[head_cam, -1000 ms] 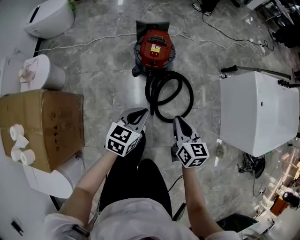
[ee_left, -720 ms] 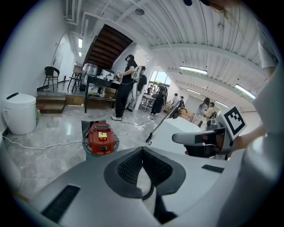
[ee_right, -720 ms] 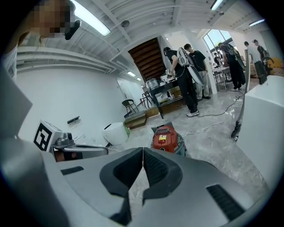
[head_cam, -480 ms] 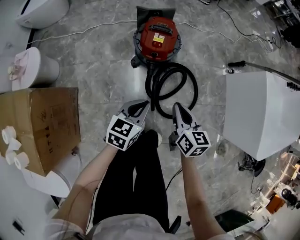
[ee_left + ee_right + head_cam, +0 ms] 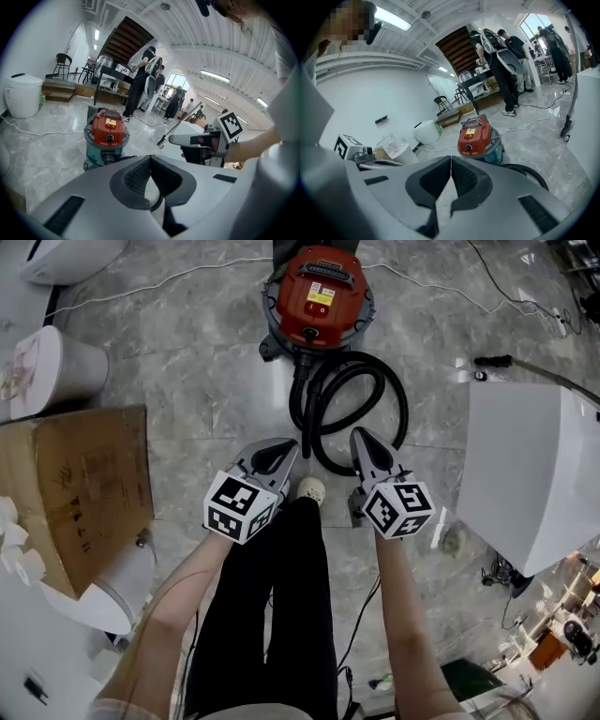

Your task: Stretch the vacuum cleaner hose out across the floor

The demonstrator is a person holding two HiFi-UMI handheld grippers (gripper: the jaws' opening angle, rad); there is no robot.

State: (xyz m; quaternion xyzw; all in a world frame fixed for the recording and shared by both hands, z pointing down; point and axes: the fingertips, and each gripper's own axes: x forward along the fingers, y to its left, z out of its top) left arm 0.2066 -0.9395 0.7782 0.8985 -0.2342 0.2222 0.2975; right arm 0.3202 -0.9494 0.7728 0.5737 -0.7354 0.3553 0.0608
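A red and teal vacuum cleaner (image 5: 317, 296) stands on the marble floor at the top of the head view. Its black hose (image 5: 349, 418) lies coiled in loops just in front of it. My left gripper (image 5: 284, 447) is shut and empty, hovering just left of the near loop. Shut and empty too, my right gripper (image 5: 359, 436) hangs over the loop's near edge. The vacuum (image 5: 107, 133) shows ahead in the left gripper view, beyond that gripper (image 5: 150, 159). In the right gripper view the vacuum (image 5: 476, 136) and a bit of hose (image 5: 529, 172) lie past that gripper (image 5: 451, 159).
A cardboard box (image 5: 70, 493) sits at the left, a white cabinet (image 5: 534, 474) at the right with a wand (image 5: 525, 367) behind it. White cords (image 5: 169, 277) run across the floor. My shoe (image 5: 307, 489) is between the grippers. People stand far off (image 5: 140, 84).
Both grippers have sunk toward the floor and moved forward to the coiled hose. The head view has drawn nearer the vacuum. Both grippers stay shut.
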